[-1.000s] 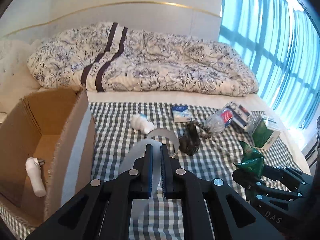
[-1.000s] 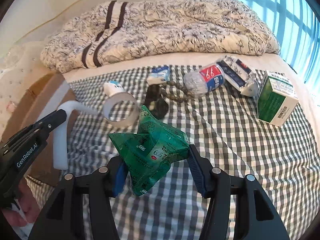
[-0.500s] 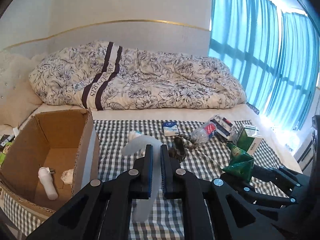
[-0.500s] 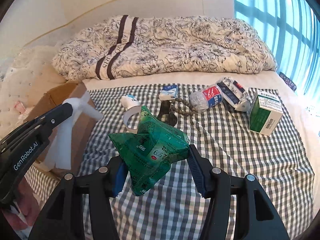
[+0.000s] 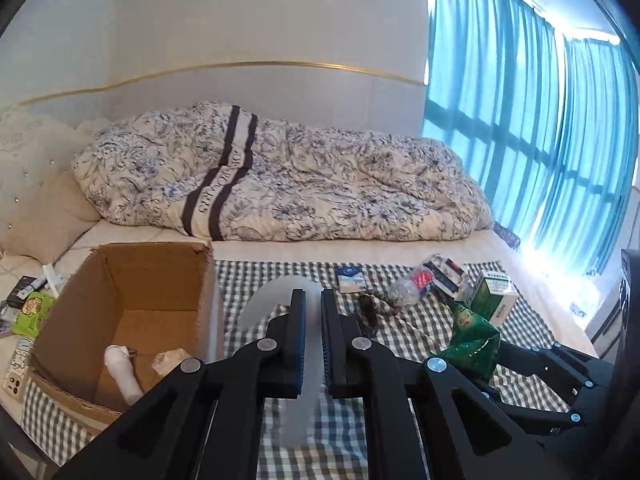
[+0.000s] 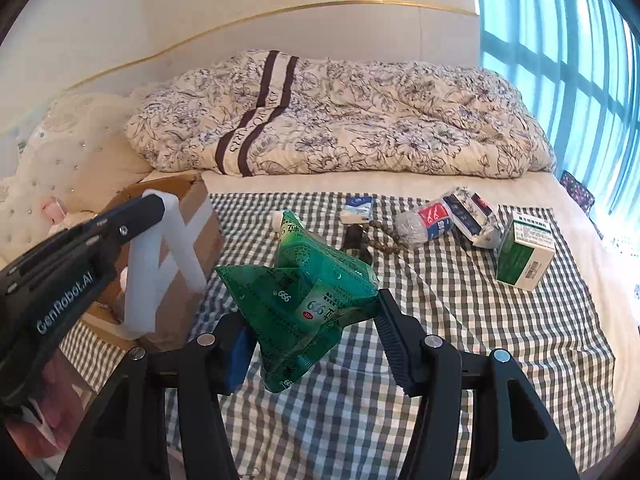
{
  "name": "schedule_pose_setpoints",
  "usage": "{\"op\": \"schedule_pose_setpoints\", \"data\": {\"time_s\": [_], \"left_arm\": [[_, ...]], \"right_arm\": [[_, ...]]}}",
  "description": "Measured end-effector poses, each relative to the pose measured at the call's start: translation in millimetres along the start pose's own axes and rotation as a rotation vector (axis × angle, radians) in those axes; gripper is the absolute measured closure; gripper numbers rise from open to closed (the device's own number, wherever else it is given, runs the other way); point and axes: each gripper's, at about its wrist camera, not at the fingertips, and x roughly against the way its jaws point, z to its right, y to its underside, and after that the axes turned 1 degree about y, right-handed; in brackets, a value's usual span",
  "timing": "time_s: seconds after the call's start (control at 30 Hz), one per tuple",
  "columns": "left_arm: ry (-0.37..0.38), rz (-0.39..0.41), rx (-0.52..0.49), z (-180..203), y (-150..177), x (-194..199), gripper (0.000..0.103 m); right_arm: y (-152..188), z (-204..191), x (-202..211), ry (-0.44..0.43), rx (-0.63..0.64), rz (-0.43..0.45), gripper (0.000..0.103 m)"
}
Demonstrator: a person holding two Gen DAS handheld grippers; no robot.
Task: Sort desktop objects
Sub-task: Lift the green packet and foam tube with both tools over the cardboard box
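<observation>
Cardboard box point(image 5: 120, 280) held two items already, left gripper point(image 5: 313, 344) clamped a white hook-shaped piece point(image 6: 160, 264), right gripper point(image 6: 316, 344) pinched a green packet point(image 6: 304, 292) (five-odd things point(image 6: 440, 224) stayed unsorted on the checked cloth point(image 6: 460, 340)).

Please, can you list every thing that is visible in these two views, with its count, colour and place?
cardboard box: 1, brown, open, left of the checked cloth
white bottle: 1, inside the box
checked cloth: 1, grey-white, spread on the bed
quilt: 1, cream with flower print, far side of bed
green-white carton: 1, right on the cloth
plastic bottle: 1, clear with red label, lying on the cloth
bead string: 1, brown, beside that bottle
small blue-white pack: 1, far edge of cloth
curtain: blue, right
left claw: shut on a white bent piece
right claw: shut on a green pouch
</observation>
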Motion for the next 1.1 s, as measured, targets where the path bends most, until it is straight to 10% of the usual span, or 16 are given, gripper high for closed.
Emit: {"op": "schedule_pose_setpoints", "data": {"time_s": [1.1], "left_arm": [[-0.187, -0.034, 0.196, -169, -2, -9, 0.096]], "right_arm": [[-32, -160, -46, -0.167, 0.238, -0.049, 0.047]]}}
